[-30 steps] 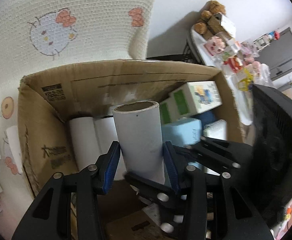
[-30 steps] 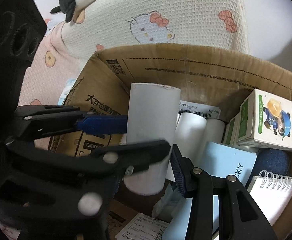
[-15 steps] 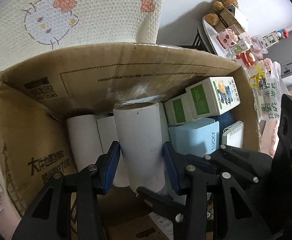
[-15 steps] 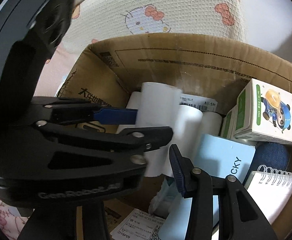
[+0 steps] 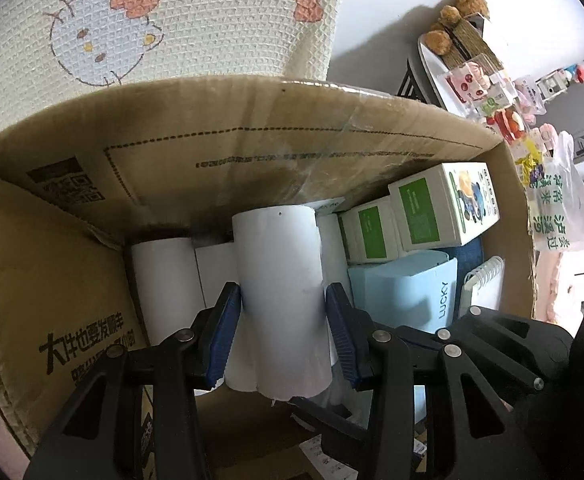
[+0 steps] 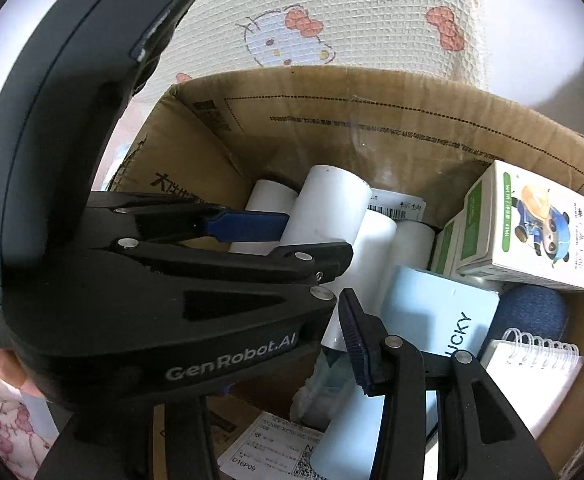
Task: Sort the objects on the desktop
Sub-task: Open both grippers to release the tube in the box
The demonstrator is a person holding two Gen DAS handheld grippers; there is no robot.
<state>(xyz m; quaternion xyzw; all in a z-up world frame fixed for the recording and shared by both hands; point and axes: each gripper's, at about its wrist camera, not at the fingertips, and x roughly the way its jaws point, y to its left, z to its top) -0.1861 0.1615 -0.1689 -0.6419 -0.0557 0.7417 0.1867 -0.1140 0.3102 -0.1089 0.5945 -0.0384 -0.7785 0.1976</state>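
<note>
The left hand-held gripper is clamped on a white cardboard-cored paper roll, its blue pads pressing the roll's two sides. Since a second ago it has carried the roll down from above the rim into the open brown cardboard box. The roll's top now sits below the box's back wall, and its lower end hangs among the other white rolls standing at the back left corner.

The right hand-held gripper has kept its place inside the box over the same second. Only one blue-padded finger shows clearly, the left gripper's body covering the other; its jaws read as closed to their narrowest, with nothing visibly between them.

Along the box's right side lie two green-and-white cartons, a pale blue box printed LUCKY and a spiral-bound white notepad.

The sorting step looks nearly done: the roll is with its like and, by my judgement, only awaits release.
</note>
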